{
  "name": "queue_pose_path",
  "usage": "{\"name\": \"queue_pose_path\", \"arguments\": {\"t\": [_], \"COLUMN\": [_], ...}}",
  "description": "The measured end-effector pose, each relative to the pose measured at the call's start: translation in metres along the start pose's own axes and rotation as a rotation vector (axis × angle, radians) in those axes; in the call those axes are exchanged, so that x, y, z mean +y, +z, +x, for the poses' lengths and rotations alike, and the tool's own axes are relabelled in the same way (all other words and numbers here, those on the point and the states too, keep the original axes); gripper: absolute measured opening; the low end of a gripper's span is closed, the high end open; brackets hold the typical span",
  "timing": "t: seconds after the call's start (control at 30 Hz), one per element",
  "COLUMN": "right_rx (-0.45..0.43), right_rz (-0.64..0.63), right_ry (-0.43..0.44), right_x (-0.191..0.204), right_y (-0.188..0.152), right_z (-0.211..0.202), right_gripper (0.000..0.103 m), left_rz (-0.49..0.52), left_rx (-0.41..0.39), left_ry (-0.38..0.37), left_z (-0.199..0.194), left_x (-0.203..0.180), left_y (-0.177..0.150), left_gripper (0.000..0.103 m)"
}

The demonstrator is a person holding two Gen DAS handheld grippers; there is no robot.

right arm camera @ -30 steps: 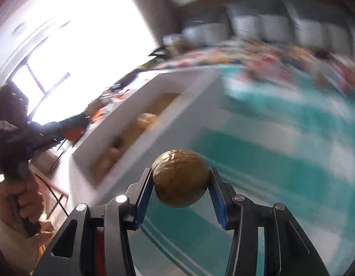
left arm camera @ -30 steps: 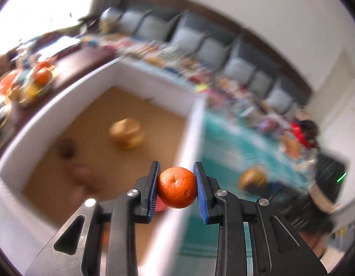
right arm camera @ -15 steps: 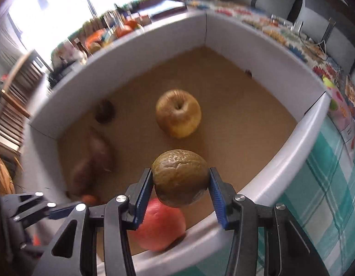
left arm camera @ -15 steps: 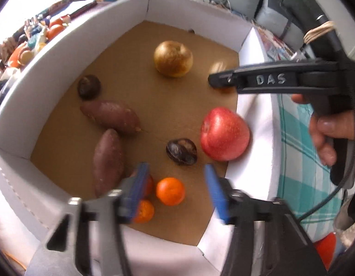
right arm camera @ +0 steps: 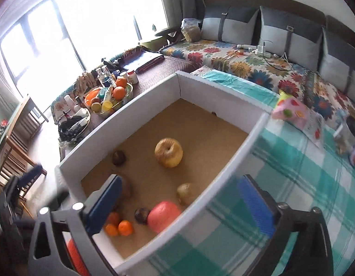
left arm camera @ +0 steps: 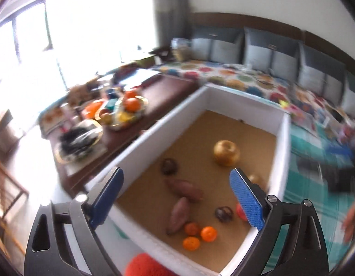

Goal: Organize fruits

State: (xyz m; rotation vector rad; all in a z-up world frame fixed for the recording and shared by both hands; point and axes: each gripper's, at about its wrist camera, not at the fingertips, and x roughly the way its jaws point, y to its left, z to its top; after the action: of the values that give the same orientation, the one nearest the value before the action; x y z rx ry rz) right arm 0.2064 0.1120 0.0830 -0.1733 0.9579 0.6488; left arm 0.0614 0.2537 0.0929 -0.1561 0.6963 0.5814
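Both grippers wide open, nothing betw. blue pads: left gripper above near end of white box; right gripper over box's near-right wall. All fruit inside box, on brown floor. Yellow apple mid-box, twd far end. Small brownish-green fruit near right wall, just beside red apple. Dark round fruit touching red apple's left side. Three mandarins clustered at near end. Two sweet potatoes left of centre, another dark fruit beyond them. Teal checked cloth right of box.
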Motion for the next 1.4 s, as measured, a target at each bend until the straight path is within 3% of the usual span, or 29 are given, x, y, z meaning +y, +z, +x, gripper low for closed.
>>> {"name": "queue_pose_path", "arguments": {"t": [0.17,0.4,0.6,0.83,1.27,1.4], "right_rx": [0.055,0.114,0.109,0.115,0.131,0.134], "right_rz": [-0.013,-0.071,-0.092,-0.126,-0.140,-0.139], "right_ry": [-0.022,-0.043,-0.070,-0.125,-0.139,-0.139], "right_x": [0.024,0.055,0.071,0.082,0.090,0.090], "right_y": [-0.048,-0.067,-0.059,-0.053,-0.052,-0.053], "right_z": [-0.004,0.007,0.006,0.008,0.017,0.019], "right_gripper": [0.103,0.103,0.103,0.103,0.103,0.103], "left_rz": [0.128,0.123,0.045,0.030,0.004,-0.036], "left_rx": [0.206,0.206,0.221,0.233,0.267,0.292], "left_ry": [-0.016,0.038,0.001,-0.036,-0.067,-0.121], "left_z": [0.028,0.030,0.032,0.034,0.041,0.045], "left_x": [-0.009,0.001,0.020,0.026,0.031,0.036], "left_y": [-0.017,-0.033,-0.029,-0.027,-0.028,-0.031], "left_gripper": [0.095,0.095,0.095,0.095,0.095,0.095]}}
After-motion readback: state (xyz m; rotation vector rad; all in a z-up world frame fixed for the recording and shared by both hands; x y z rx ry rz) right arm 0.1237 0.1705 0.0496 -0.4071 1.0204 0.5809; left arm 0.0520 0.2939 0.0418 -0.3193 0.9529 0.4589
